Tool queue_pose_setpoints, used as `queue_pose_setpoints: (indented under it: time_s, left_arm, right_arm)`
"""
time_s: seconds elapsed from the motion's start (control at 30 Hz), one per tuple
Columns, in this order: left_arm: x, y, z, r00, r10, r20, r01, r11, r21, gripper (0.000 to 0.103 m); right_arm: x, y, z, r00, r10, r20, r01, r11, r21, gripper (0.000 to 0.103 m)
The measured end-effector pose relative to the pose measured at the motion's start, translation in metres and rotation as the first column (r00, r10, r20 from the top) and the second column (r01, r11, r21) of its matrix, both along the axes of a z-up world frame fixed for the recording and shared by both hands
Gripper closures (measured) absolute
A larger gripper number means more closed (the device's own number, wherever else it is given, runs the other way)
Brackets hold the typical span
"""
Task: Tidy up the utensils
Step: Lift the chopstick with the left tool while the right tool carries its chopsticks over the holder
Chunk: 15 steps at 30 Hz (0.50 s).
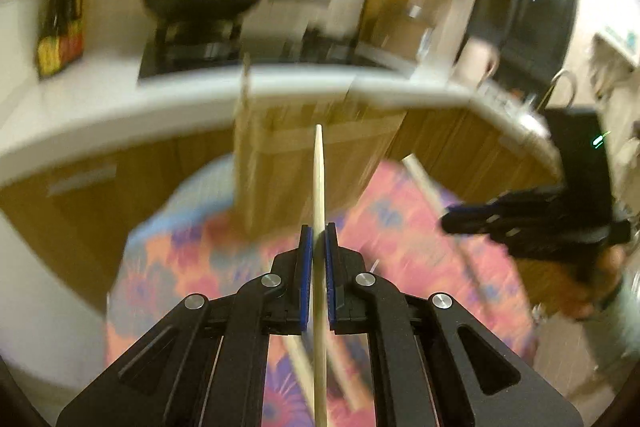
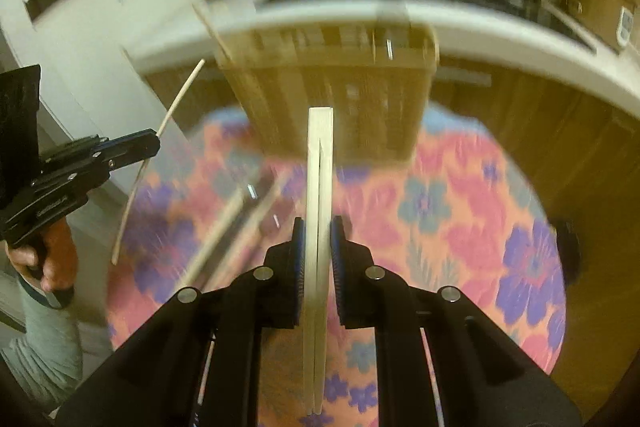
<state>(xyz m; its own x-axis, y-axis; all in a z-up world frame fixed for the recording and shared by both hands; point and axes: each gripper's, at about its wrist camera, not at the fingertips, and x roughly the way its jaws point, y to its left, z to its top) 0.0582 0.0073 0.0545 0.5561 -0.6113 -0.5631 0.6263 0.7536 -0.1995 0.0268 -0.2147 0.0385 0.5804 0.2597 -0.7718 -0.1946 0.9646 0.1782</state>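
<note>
The left gripper (image 1: 319, 239) pinched a single pale chopstick (image 1: 319, 183); the right gripper (image 2: 318, 231) was clamped on a joined pair of chopsticks (image 2: 320, 163). Both were held above the flowered tablecloth (image 2: 460, 211), where more sticks (image 2: 224, 235) lay near its left edge, before a blurred wooden holder (image 2: 340, 87).

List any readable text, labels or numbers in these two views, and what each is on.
None can be read.
Yellow and red package on the counter: print too blurred.
Left hand-held gripper body: small white lettering, too small and blurred.
White device at the counter's far right: markings illegible.
</note>
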Motion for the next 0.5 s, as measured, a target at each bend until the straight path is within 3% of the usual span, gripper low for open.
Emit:
queue_pose_setpoints:
  time_s: [0.23, 0.5]
  left_arm:
    - [0.026, -0.032, 0.062, 0.984, 0.057, 0.170, -0.034, 0.990, -0.135, 0.099]
    - [0.070, -0.058, 0.080, 0.933, 0.217, 0.288, -0.142, 0.956, -0.257, 0.099]
  right_arm:
    - [0.029, -0.017, 0.063, 0.976, -0.049, 0.211, 0.043, 0.999, 0.033, 0.093]
    - [0.068, -0.023, 0.105, 0.885, -0.173, 0.431, 0.145, 0.985, 0.097, 0.093]
